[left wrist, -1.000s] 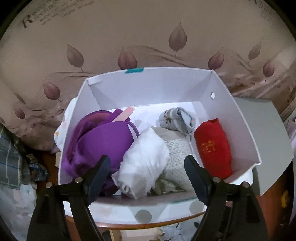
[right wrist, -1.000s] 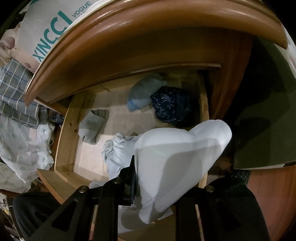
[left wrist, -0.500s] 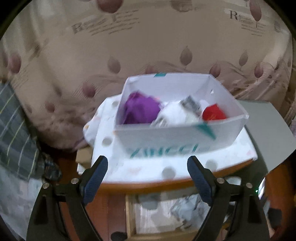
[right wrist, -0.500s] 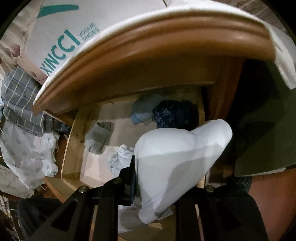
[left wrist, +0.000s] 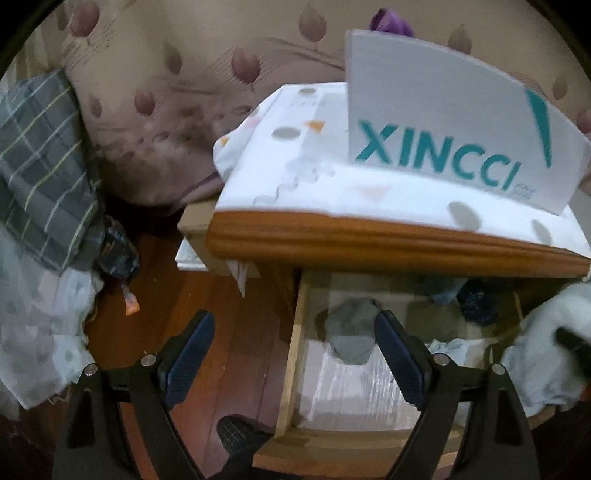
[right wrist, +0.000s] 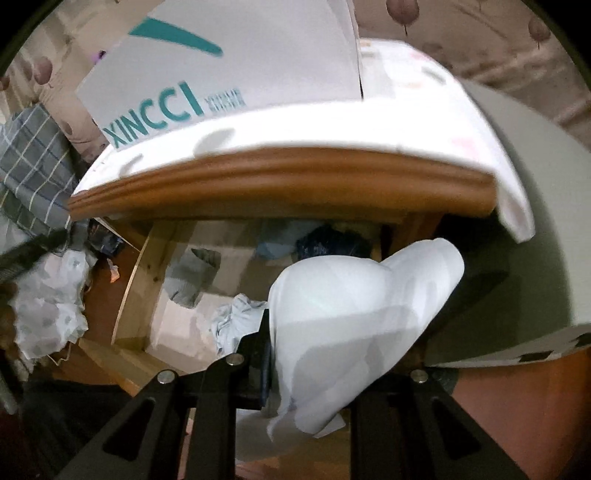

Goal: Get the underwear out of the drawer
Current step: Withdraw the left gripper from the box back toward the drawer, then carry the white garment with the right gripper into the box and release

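Under the nightstand top, the wooden drawer stands pulled out. In it lie a grey folded garment, a dark blue patterned one and a crumpled pale blue one. My left gripper hangs open over the drawer's left front, nothing between its pads. My right gripper is shut on white underwear, lifted above the drawer's right side. The cloth hides most of its fingers.
A white XINCCI box sits on the cloth-covered nightstand top, with purple fabric showing above its wall. Grey plaid cloth and pale bedding lie left on the wooden floor. A grey lid is at the right.
My left gripper has come down from above the open box to the drawer front, so the box now shows its side. The right gripper has risen with the white underwear.
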Demonstrator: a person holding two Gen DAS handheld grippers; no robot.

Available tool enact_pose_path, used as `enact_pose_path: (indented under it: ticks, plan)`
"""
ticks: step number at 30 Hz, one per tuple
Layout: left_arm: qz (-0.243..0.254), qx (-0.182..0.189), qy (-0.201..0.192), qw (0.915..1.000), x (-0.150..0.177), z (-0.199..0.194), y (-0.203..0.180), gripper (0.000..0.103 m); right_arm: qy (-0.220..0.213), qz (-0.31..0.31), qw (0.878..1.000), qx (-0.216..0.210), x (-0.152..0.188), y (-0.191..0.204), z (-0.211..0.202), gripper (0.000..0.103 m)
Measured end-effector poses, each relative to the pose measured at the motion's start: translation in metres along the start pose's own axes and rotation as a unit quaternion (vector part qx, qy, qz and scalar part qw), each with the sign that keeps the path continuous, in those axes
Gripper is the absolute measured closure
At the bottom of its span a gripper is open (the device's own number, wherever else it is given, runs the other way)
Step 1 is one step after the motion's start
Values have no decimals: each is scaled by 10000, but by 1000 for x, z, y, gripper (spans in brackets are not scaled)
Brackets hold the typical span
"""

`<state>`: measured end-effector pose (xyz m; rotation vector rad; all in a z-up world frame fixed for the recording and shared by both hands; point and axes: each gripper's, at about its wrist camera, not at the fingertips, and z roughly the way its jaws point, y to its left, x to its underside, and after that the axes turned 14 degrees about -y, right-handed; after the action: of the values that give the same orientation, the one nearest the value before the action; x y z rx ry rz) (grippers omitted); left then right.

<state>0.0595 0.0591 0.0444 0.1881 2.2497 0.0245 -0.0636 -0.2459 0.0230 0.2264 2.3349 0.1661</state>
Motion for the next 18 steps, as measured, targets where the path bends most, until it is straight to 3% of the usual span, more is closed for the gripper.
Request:
enact_pose_path:
  ticks: [8,14,18]
  plan:
    - [-58,-426,-11,9991,15,14,16,17,-457,-262,9985,119,-38,2,-50,85]
    - [-151,-563,75,9983,20,21,25,17,-593,-306,9977,98,-68,4,-73,85]
    - [-390,-448,237,9980,23,27,31,17,-633,-309,9975,21,-79,19,-75,85]
